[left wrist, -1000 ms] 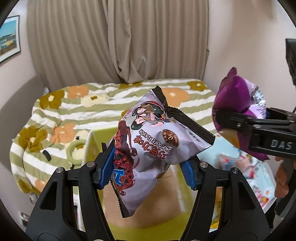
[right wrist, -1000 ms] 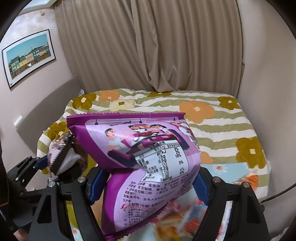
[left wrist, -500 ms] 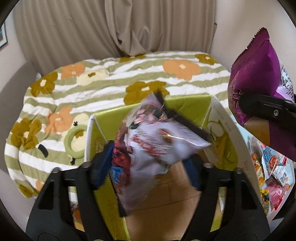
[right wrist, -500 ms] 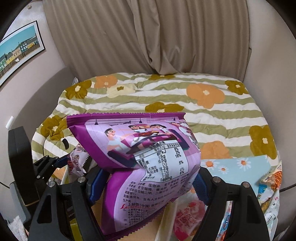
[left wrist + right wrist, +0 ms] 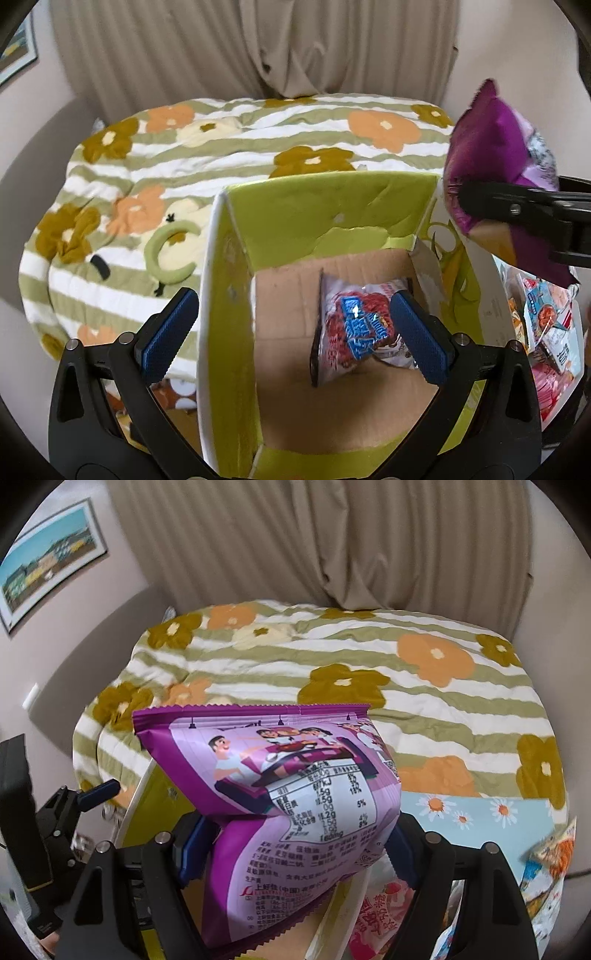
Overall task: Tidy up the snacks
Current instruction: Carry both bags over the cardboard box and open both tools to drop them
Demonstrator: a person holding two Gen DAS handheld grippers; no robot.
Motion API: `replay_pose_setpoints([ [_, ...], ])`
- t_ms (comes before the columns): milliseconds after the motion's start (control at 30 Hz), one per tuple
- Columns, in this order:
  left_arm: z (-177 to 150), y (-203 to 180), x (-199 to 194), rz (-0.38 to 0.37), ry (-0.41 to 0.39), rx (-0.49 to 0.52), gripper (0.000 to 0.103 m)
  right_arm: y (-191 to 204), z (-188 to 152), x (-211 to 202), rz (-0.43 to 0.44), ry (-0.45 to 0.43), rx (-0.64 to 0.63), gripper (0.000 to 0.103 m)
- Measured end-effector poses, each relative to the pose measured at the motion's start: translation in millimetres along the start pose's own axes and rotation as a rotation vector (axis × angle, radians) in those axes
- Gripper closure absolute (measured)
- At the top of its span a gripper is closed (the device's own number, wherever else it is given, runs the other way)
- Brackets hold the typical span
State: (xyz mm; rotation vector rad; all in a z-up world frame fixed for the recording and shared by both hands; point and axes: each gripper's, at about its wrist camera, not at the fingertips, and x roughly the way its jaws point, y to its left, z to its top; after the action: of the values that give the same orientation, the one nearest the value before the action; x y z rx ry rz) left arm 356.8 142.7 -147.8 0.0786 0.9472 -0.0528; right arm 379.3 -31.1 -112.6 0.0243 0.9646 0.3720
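The left tongs [image 5: 293, 332] hang above an open cardboard box [image 5: 332, 218] with lime-green walls and a brown floor. Their jaws are opening and stand wide, with nothing pressed between the blue pads [image 5: 170, 332]. A silver snack bag [image 5: 358, 328] with red and blue print lies on the box floor, towards the right wall; it shows below and between the pads, clear of both.

The right tongs [image 5: 295, 845] hold a purple snack bag [image 5: 291, 797], both pads pressed into its sides at mid height. The bag's serrated top edge points to the far side, and its printed nutrition panel faces the camera. In the left wrist view this purple bag [image 5: 498, 155] sits at the right edge, above the right wall of the box.

The box stands on a bed [image 5: 258, 147] covered by a green-and-white striped quilt with orange and brown flowers. More snack packets [image 5: 546, 325] lie to the right of the box, on a light blue cloth [image 5: 480, 812] with daisy print. Beige curtains [image 5: 332, 542] hang at the far side of the bed. A framed picture [image 5: 48, 565] hangs on the left wall
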Motion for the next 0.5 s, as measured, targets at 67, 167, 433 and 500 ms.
replay_pose_setpoints([
  [67,-3.5,3.9,-2.4,0.007,0.006,-0.019,0.001,5.7,1.7,5.0,0.010,0.018,-0.020,0.026],
  [167,-8.9,9.0,-6.3,0.020,0.009,-0.040,0.001,14.7,3.5,17.3,0.030,0.046,-0.047,0.026],
  [433,-17.3,14.9,-6.6,0.055,0.028,-0.071,0.001,21.5,-0.1,57.1,0.068,0.104,-0.022,0.011],
  [500,-20.7,14.0,-7.4,0.057,0.033,-0.072,0.001,17.1,-4.4,58.9,0.072,0.094,-0.007,0.006],
])
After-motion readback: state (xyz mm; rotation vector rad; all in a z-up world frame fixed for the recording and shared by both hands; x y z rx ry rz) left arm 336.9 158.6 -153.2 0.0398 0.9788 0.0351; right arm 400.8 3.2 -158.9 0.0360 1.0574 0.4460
